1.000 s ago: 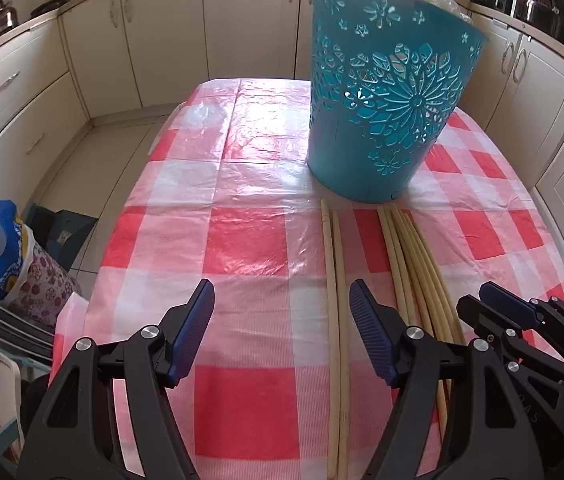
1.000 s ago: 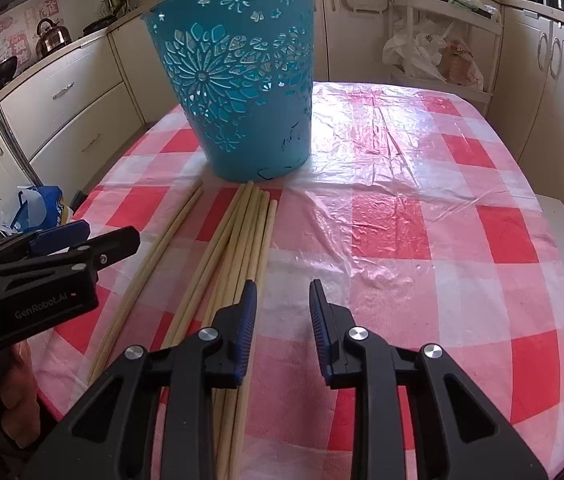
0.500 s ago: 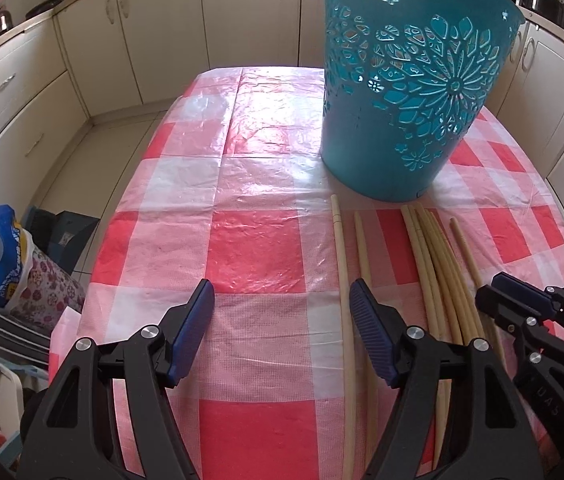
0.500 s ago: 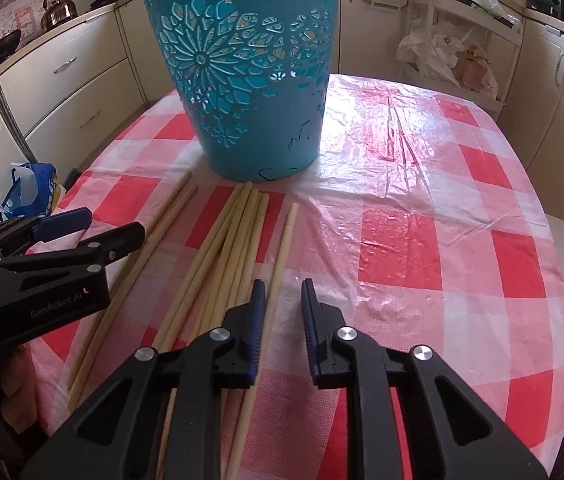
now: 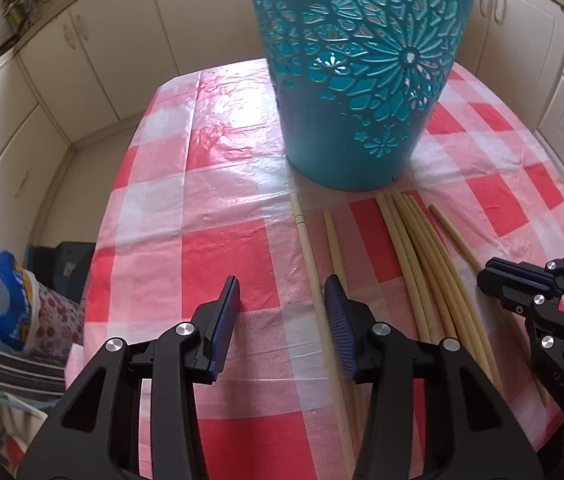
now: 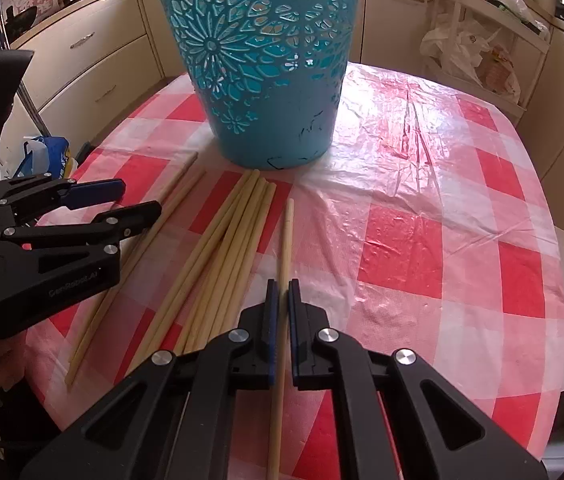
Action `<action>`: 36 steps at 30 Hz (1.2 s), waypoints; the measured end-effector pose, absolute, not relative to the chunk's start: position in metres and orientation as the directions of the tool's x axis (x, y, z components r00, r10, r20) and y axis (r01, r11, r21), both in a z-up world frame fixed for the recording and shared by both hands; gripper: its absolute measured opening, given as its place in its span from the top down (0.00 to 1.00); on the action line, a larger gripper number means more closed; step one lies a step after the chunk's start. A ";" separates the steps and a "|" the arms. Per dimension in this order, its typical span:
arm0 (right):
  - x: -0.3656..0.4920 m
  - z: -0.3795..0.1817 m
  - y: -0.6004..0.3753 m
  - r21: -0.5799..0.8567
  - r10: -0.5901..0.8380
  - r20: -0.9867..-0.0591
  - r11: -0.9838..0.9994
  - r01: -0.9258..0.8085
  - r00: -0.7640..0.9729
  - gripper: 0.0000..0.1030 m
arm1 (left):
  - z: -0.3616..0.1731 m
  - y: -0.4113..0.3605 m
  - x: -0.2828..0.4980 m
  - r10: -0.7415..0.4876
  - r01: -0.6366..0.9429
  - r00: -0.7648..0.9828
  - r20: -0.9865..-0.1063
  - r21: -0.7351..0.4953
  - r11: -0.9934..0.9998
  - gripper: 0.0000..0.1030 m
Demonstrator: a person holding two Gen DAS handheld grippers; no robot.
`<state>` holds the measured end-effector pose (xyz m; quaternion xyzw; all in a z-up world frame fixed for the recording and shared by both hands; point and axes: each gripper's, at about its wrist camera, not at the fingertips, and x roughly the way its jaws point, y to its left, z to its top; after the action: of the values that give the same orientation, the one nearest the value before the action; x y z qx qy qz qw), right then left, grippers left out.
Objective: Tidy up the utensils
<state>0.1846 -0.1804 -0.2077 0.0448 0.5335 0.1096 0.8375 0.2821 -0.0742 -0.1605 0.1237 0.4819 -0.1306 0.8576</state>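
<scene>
The turquoise plastic basket (image 6: 266,64), pierced with flower cut-outs, stood on the glossy red-and-white checked surface (image 6: 421,208). Smooth, pale wooden sticks lay before it at 6 o'clock: a bundle (image 6: 226,252), two loose ones at 9 o'clock, and a single stick (image 6: 285,248) apart at 3 o'clock. The right gripper (image 6: 280,308), half-open a second earlier, had closed its jaws on that single stick. The left gripper (image 5: 282,320) had narrowed its jaws yet gaped wide, straddling one loose stick (image 5: 313,276), holding nothing.
</scene>
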 end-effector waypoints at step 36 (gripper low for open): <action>0.148 -0.207 -0.244 0.502 0.320 -0.707 0.856 0.128 0.630 0.94 | 0.001 -0.094 0.367 -0.388 0.329 0.890 -0.241 -0.251 0.910 0.95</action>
<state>0.1483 -0.2442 -0.2074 0.2630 0.4264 0.0554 0.8637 0.3674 -0.0944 0.0011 -0.1023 0.1441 -0.1853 0.9667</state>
